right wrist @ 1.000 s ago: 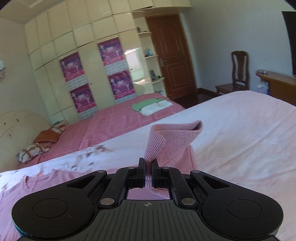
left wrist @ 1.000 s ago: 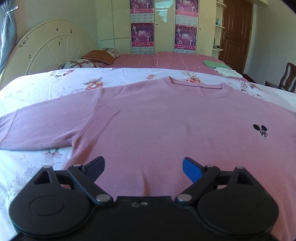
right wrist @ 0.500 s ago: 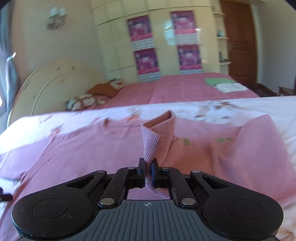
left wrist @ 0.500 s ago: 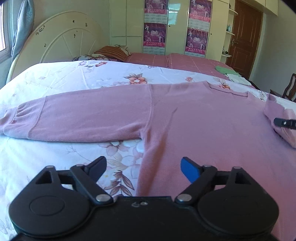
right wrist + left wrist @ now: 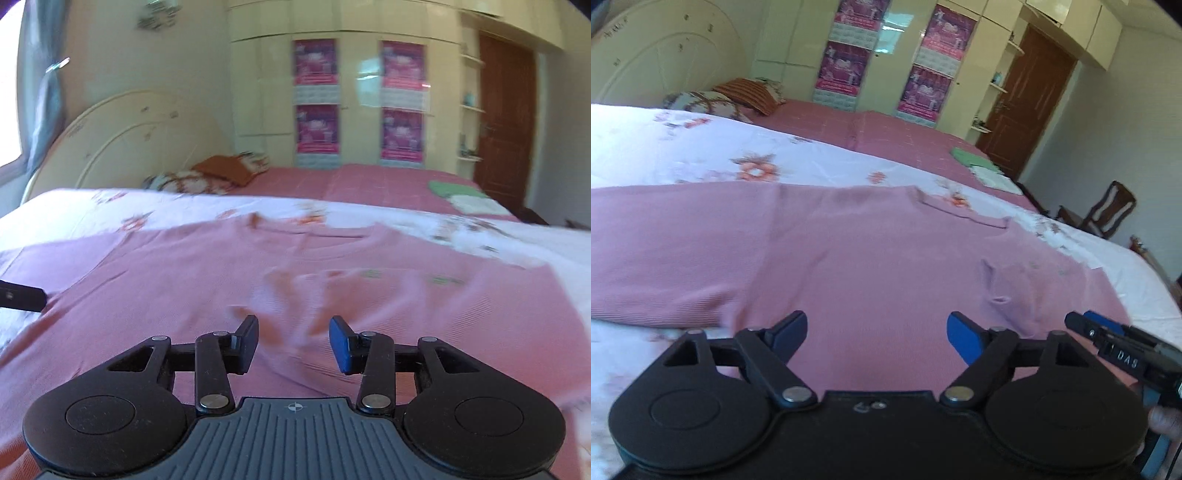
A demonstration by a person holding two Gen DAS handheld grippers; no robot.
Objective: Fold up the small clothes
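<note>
A pink long-sleeved sweater [image 5: 871, 266] lies flat on the floral bedsheet [image 5: 683, 147], neck away from me. Its right sleeve [image 5: 1027, 291] lies folded over the body, cuff near the middle; it also shows blurred in the right wrist view [image 5: 295, 295]. The left sleeve [image 5: 665, 251] stretches out to the left. My left gripper [image 5: 877, 332] is open and empty over the lower body of the sweater. My right gripper [image 5: 293, 341] is open and empty just above the folded sleeve; it also shows at the right edge of the left wrist view [image 5: 1082, 319].
A second bed with a pink cover [image 5: 369, 181] lies behind, with pillows [image 5: 221, 171] and folded green and white cloths [image 5: 461, 194]. A white headboard [image 5: 122, 136], wardrobe with posters [image 5: 362, 99], brown door [image 5: 506, 118] and a wooden chair [image 5: 1108, 214] stand around.
My right gripper carried the right sleeve across onto the sweater's body, then opened and let it go. My left gripper swung its view from the left sleeve back towards the sweater's middle.
</note>
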